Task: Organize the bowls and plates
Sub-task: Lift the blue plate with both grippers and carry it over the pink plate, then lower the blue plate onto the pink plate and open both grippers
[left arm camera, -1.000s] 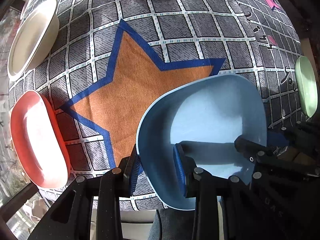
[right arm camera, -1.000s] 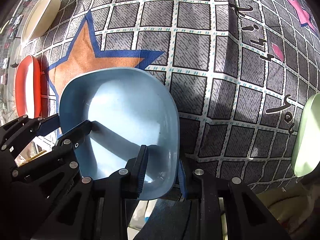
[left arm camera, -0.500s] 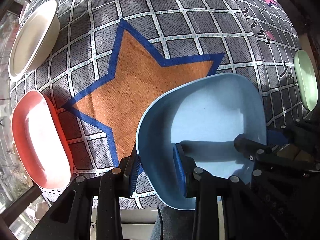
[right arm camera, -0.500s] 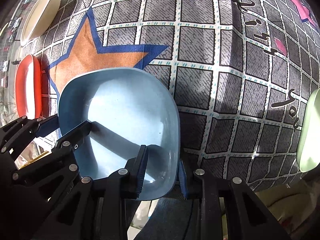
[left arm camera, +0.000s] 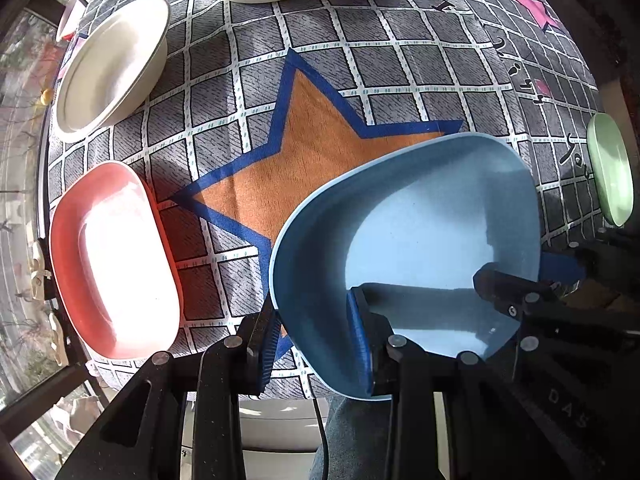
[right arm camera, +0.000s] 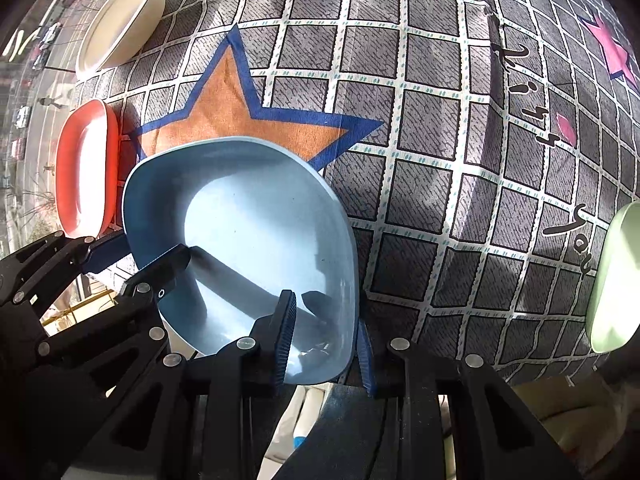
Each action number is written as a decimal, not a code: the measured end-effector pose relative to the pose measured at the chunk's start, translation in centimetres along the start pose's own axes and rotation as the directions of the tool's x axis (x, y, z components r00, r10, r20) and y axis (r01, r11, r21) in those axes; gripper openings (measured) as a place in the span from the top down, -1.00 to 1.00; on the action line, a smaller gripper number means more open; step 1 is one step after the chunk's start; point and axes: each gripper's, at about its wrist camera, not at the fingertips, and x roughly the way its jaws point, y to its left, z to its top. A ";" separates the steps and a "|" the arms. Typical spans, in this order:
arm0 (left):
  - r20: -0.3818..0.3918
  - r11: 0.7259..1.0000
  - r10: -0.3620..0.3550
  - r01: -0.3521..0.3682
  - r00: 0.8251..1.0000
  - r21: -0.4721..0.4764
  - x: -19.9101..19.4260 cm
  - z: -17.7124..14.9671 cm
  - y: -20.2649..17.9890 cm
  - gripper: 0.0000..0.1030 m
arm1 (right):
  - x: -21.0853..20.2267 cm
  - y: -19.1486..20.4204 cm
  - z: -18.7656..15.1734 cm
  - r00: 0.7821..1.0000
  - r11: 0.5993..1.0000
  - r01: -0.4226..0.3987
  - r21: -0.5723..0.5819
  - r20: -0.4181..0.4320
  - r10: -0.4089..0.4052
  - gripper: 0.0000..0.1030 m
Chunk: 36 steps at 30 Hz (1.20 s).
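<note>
Blue bowl [left arm camera: 420, 220] between both grippers' jaws

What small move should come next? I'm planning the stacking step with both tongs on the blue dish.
Probably carry the blue dish toward the red dish: left tongs and right tongs each clamp its rim, and the similarly shaped red dish sits open alongside.

L gripper [left arm camera: 316, 344]: clamping blue dish [left arm camera: 420, 240] rim, near-left side.
R gripper [right arm camera: 324, 340]: clamping same rim, near-right side.

A grey checked tablecloth [left arm camera: 400, 64] bears an orange star [left arm camera: 316, 152].
</note>
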 end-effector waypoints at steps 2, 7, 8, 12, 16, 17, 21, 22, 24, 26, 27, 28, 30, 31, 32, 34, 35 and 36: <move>0.014 1.000 0.012 -0.012 1.000 -0.008 -0.5 0.0 0.5 0.30 | -0.3 0.5 -0.3 1.000 1.000 0.001 -0.015 0.009 -0.001 0.40; 0.044 0.999 0.022 -0.021 0.999 -0.025 -2.0 -0.3 2.0 0.30 | -0.9 1.3 -0.4 1.000 0.999 -0.003 -0.032 0.025 0.004 0.40; 0.051 0.999 0.025 -0.024 0.998 -0.028 -2.3 -0.5 2.3 0.30 | -1.2 1.3 -0.7 1.000 0.999 -0.004 -0.037 0.028 0.005 0.40; 0.073 0.998 0.042 -0.039 0.996 -0.045 -3.8 -0.6 3.4 0.30 | -2.1 2.2 -1.2 0.999 0.998 -0.004 -0.057 0.042 0.006 0.40; 0.090 0.995 0.054 -0.046 0.995 -0.085 -5.2 -1.4 5.9 0.30 | -2.4 3.4 -1.1 0.998 0.997 -0.007 -0.081 0.057 0.012 0.40; 0.092 0.994 0.056 -0.047 0.994 -0.098 -5.5 -1.5 6.5 0.30 | -2.8 3.4 -0.2 0.998 0.996 -0.012 -0.085 0.060 0.017 0.40; 0.100 0.988 0.072 -0.058 0.992 -0.141 -6.7 -2.3 9.3 0.31 | -3.1 4.9 -0.5 0.997 0.993 -0.021 -0.119 0.066 0.029 0.40; 0.102 0.986 0.080 -0.064 0.992 -0.152 -6.9 -2.5 9.9 0.30 | -3.2 5.3 -0.6 0.997 0.991 -0.024 -0.128 0.066 0.033 0.40; 0.108 0.983 0.092 -0.072 0.990 -0.171 -7.5 -2.9 11.3 0.30 | -3.1 6.2 -0.3 0.997 0.989 -0.024 -0.146 0.068 0.035 0.40; 0.111 0.977 0.104 -0.081 0.988 -0.195 -8.1 -3.3 12.9 0.30 | -3.2 7.3 -0.3 0.997 0.986 -0.024 -0.168 0.069 0.036 0.40; 0.113 0.975 0.108 -0.083 0.988 -0.207 -8.3 -3.5 13.7 0.30 | -3.3 7.7 0.0 0.997 0.984 -0.025 -0.178 0.070 0.038 0.40; 0.113 0.972 0.112 -0.085 0.987 -0.220 -8.5 -3.6 14.5 0.30 | -3.4 8.3 0.1 0.997 0.981 -0.026 -0.191 0.070 0.040 0.40; 0.111 0.965 0.119 -0.089 0.987 -0.248 -8.9 -4.0 16.1 0.31 | -3.6 9.3 0.5 0.997 0.976 -0.028 -0.214 0.069 0.044 0.40; 0.110 0.960 0.125 -0.093 0.986 -0.263 -9.2 -4.2 16.8 0.31 | -3.8 10.0 0.9 0.997 0.974 -0.032 -0.224 0.066 0.048 0.40; 0.111 0.956 0.131 -0.097 0.985 -0.275 -9.6 -4.4 17.9 0.31 | -3.7 10.6 1.0 0.997 0.972 -0.036 -0.233 0.062 0.052 0.40; 0.114 0.949 0.143 -0.104 0.983 -0.299 -10.3 -4.7 20.0 0.31 | -3.4 11.3 1.7 0.997 0.967 -0.050 -0.248 0.052 0.065 0.40; 0.116 0.944 0.148 -0.106 0.982 -0.311 -10.7 -4.9 21.3 0.31 | -3.3 11.9 2.1 0.996 0.965 -0.057 -0.256 0.048 0.071 0.40; 0.118 0.941 0.151 -0.107 0.981 -0.320 -11.1 -4.9 22.5 0.31 | -3.1 12.4 2.3 0.996 0.962 -0.061 -0.265 0.045 0.076 0.40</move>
